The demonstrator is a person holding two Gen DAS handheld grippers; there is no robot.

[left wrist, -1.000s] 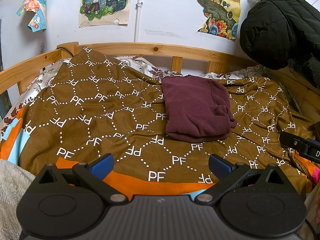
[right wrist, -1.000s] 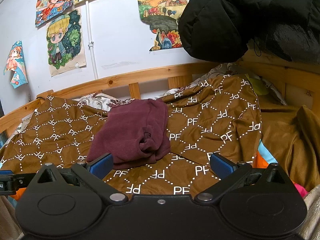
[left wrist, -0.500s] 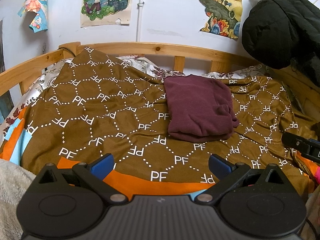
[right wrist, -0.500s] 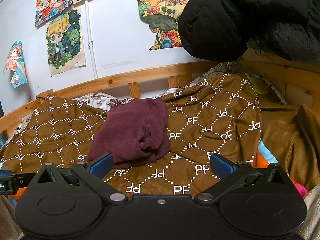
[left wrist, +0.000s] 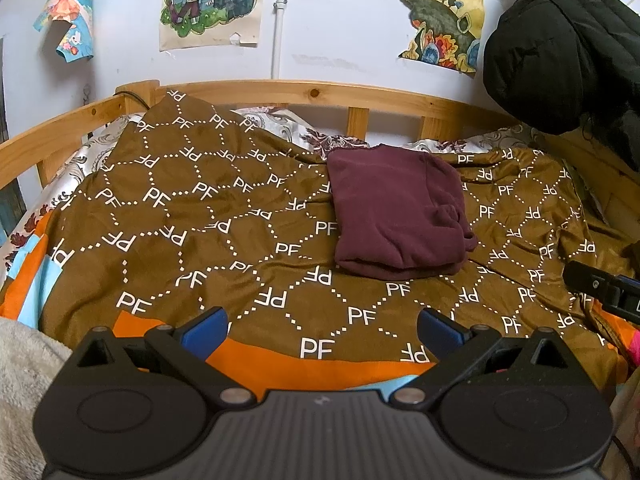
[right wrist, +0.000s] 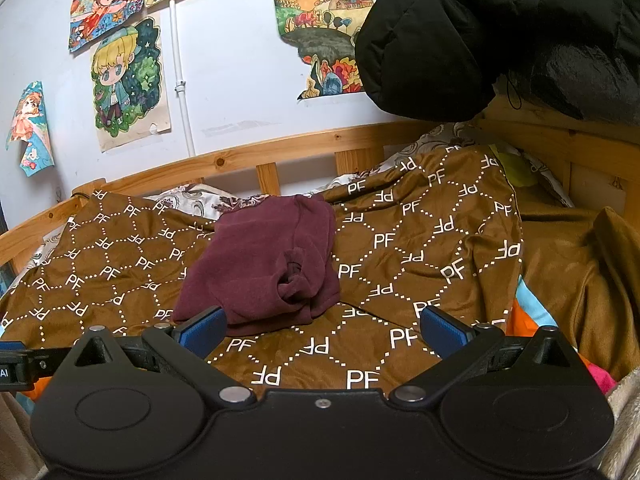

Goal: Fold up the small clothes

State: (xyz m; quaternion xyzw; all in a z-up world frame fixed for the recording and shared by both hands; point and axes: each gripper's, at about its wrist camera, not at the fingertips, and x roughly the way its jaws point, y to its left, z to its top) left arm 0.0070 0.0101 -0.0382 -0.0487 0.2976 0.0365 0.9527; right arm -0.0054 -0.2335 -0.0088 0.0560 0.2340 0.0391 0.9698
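Two views, one garment.

Left wrist view: maroon sweater [left wrist: 394, 216] lies folded into a compact rectangle on the brown PF-patterned blanket [left wrist: 192, 216], near the wooden bed rail [left wrist: 280, 92], likely set there as finished work. Left hand-held gripper [left wrist: 320, 326] hangs spread wide and empty, well short of the sweater. A black jacket [left wrist: 560, 52] hangs at the corner.

Right wrist view: same sweater [right wrist: 256, 264], one bunched cuff showing on its near right side. Right hand-held gripper [right wrist: 322, 330] also wide apart, holding nothing, just before the sweater's near edge. Folding appears complete.
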